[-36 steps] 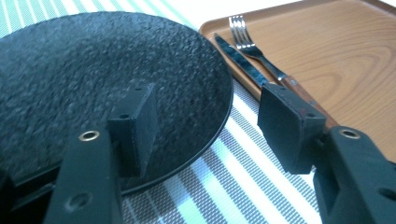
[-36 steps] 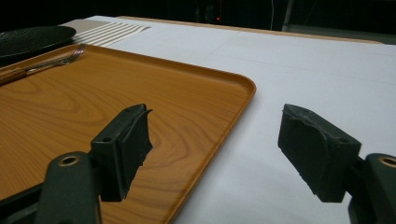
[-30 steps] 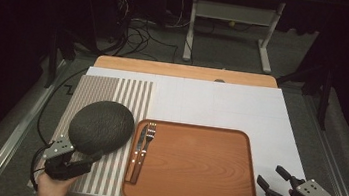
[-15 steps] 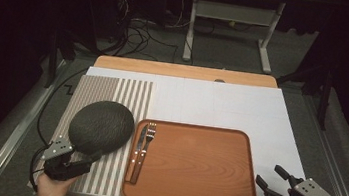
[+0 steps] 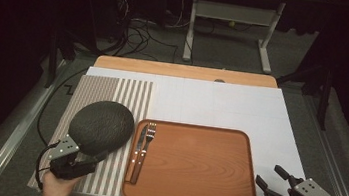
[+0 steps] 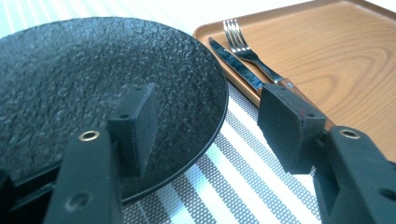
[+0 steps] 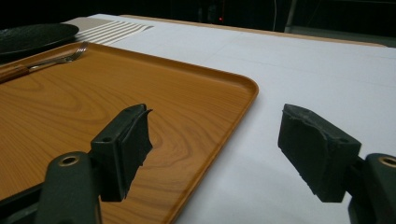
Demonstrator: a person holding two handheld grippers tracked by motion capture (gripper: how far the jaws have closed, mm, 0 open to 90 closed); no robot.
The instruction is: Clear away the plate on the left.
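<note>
A dark, rough-surfaced plate [image 5: 102, 125] rests on a striped placemat [image 5: 113, 90] at the left. My left gripper [image 5: 94, 156] is at the plate's near edge and stands open. In the left gripper view it [image 6: 210, 126] has one jaw over the plate [image 6: 93, 74] and the other beside the rim, over the placemat [image 6: 252, 158]. A wooden tray [image 5: 204, 169] holds a fork [image 5: 149, 136] and a knife [image 5: 138, 146] along its left side. My right gripper [image 5: 268, 175] is open at the tray's near right corner, with the tray edge [image 7: 224, 121] between its jaws [image 7: 215, 149].
White sheeting [image 5: 222, 106] covers the tabletop behind and to the right of the tray. A wooden strip [image 5: 186, 71] runs along the table's far edge. Cables [image 5: 140, 28] and a stand's legs [image 5: 267, 64] are on the floor beyond.
</note>
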